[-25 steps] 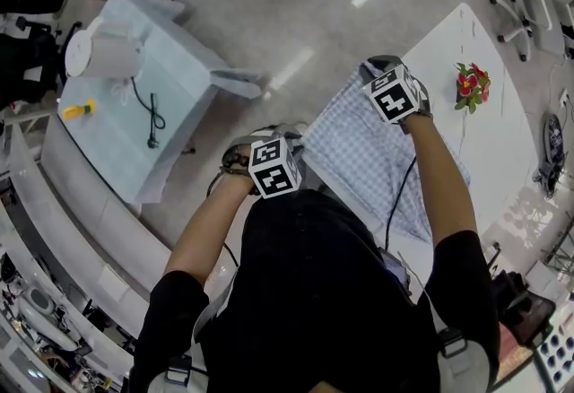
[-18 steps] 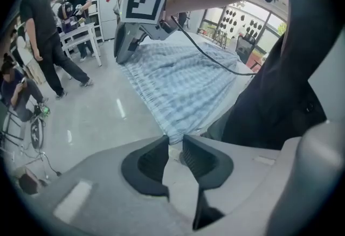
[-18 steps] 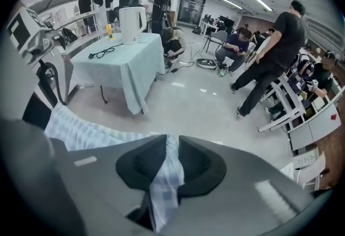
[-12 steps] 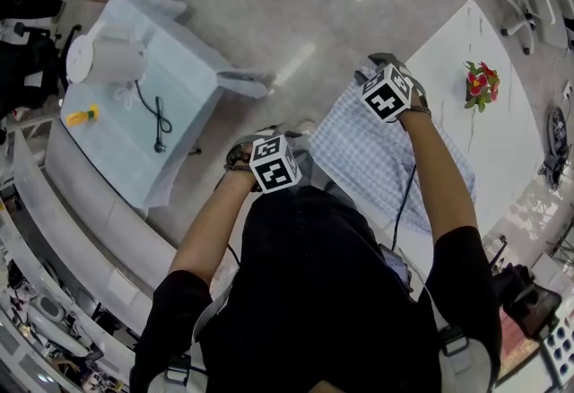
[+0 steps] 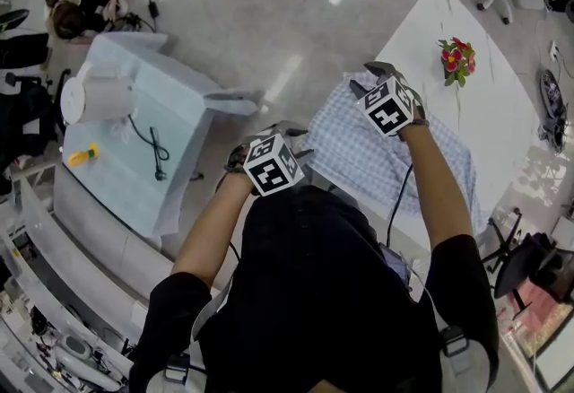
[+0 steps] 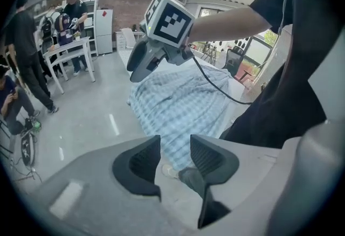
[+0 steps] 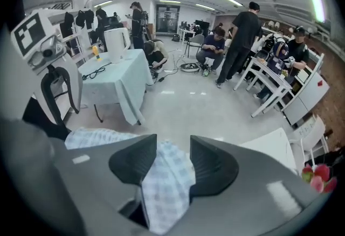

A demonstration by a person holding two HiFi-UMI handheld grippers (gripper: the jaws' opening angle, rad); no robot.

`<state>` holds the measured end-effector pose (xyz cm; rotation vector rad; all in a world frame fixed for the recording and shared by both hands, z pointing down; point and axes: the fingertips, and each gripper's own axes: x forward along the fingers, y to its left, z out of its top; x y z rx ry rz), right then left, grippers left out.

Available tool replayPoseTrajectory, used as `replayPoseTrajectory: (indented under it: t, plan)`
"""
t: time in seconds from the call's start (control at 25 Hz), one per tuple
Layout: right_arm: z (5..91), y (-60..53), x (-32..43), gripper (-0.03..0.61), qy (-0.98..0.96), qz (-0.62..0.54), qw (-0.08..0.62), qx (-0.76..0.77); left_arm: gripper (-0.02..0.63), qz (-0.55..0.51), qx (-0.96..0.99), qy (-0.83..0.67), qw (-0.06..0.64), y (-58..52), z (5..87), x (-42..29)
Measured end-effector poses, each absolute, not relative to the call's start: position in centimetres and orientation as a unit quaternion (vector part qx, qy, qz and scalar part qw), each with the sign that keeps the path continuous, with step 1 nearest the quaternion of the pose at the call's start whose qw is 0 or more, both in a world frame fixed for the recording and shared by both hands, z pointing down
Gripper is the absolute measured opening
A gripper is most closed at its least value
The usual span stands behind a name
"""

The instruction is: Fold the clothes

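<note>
Blue-and-white checked cloth garment point(image 5: 377, 158) lying on white table point(image 5: 489, 95). Jaws of left gripper point(image 6: 175, 157) and right gripper point(image 7: 172, 160) just opened, now spread, pinching nothing; cloth edge loose between right jaws. Judged: garment let go, next fold pending.

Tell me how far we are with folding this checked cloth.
Done: the checked cloth lies across the white table; folds, if any, cannot be told. In hand: both tongs have just been opening; the right tongs have cloth loose between the jaws, the left tongs have none. Left: likely most of the folding.
</note>
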<state>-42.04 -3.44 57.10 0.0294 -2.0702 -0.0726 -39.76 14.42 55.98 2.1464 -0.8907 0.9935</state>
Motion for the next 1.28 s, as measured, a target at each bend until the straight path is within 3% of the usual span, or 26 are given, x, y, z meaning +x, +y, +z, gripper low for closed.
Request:
replayPoseTrajectory:
  t: [0.48, 0.8, 1.28]
  plan:
    - [55.9, -5.0, -26.6, 0.164, -0.852, 0.072, 0.488, 0.178, 0.170, 0.408, 0.861, -0.214, 0.215, 10.1, 55.2, -31.1]
    - [54.9, -6.1, -11.1, 0.164, -0.824, 0.098, 0.492, 0.263, 0.158, 0.426, 0.868, -0.161, 0.197, 9.8, 55.5, -21.7]
    - [55.8, -5.8, 7.5, 0.180, -0.837, 0.128, 0.488, 0.210, 0.158, 0.415, 0.858, -0.206, 0.224, 8.0, 56.3, -0.6]
